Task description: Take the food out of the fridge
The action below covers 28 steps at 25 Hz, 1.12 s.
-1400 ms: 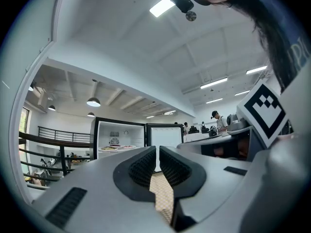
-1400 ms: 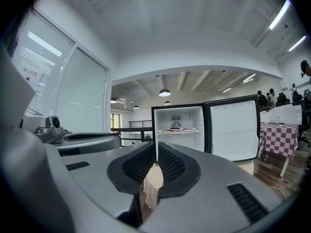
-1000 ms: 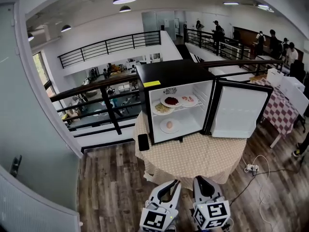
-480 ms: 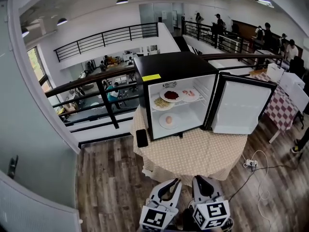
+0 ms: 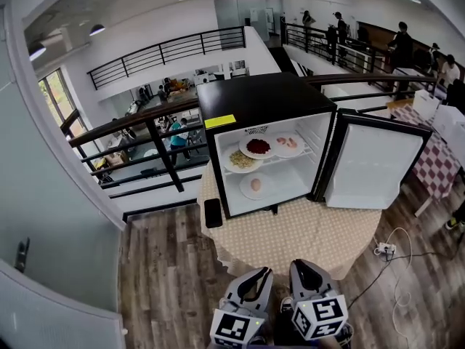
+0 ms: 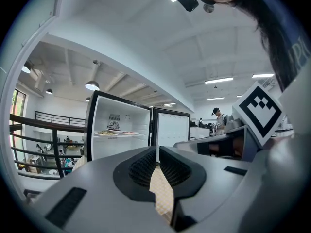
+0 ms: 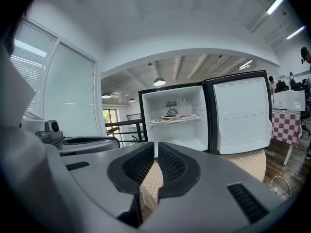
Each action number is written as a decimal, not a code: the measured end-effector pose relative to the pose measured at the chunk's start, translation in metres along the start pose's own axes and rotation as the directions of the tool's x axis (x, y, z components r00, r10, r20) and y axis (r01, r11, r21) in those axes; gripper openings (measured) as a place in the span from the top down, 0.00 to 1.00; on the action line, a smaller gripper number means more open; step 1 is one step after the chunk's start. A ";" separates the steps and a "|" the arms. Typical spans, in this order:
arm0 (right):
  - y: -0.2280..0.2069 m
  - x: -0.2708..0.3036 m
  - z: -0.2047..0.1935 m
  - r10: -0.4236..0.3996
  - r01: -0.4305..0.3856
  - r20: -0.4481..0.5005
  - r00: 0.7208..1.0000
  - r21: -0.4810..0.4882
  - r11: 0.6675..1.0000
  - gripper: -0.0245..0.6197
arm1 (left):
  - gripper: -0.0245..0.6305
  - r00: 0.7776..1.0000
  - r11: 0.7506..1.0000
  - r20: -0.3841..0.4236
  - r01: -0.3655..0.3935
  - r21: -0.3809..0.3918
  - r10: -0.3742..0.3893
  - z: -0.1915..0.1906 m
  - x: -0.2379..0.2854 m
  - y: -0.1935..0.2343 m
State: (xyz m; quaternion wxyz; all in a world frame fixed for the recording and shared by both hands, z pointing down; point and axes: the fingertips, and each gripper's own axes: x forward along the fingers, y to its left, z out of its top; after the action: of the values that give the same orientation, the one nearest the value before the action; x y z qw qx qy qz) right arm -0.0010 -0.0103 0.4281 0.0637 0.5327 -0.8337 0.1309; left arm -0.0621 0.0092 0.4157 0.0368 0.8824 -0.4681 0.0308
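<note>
Where a round bench (image 5: 305,233) under a beige patterned cloth stands on a wood floor, a black phone (image 5: 213,213) lies at its left edge, just beside a black mini fridge (image 5: 254,102). A yellow sticker (image 5: 220,121) marks the fridge's top left corner. Inside, all the food is in place. On the wire shelf, from left to right, sit a plate of pale noodles (image 5: 242,161), a plate of dark red food (image 5: 258,147) and a plate of pinkish food (image 5: 288,143). Below them, on the fridge floor, is a plate with one round pale piece (image 5: 255,186). The fridge door (image 5: 374,167) stands swung wide open to the right.

Low at the near edge, well apart from the fridge, the left gripper (image 5: 260,275) and right gripper (image 5: 304,267) sit side by side, both aimed toward the open fridge. Each has its fingers closed together at the tips and holds nothing.
</note>
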 end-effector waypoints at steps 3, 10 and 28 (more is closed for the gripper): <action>-0.025 0.018 0.015 0.018 -0.018 0.005 1.000 -0.011 1.000 0.90 | 0.91 1.000 0.999 0.008 -0.026 -0.024 0.027 0.007 0.032 0.008; -0.090 0.057 0.048 0.044 -0.045 0.022 0.999 0.020 0.999 0.90 | 0.91 0.997 0.998 0.023 -0.067 -0.016 0.068 0.022 0.106 0.014; -0.153 0.121 0.062 0.185 -0.183 -0.011 0.983 0.086 0.979 0.90 | 0.91 0.987 0.986 0.000 -0.160 -0.053 0.160 0.022 0.189 0.024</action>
State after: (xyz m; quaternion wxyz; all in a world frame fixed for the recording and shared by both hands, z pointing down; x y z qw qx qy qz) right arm 0.0884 -0.1942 0.4212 0.0367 0.4543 -0.8724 0.1763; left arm 0.0245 -0.1621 0.4119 0.0562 0.8407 -0.5382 0.0194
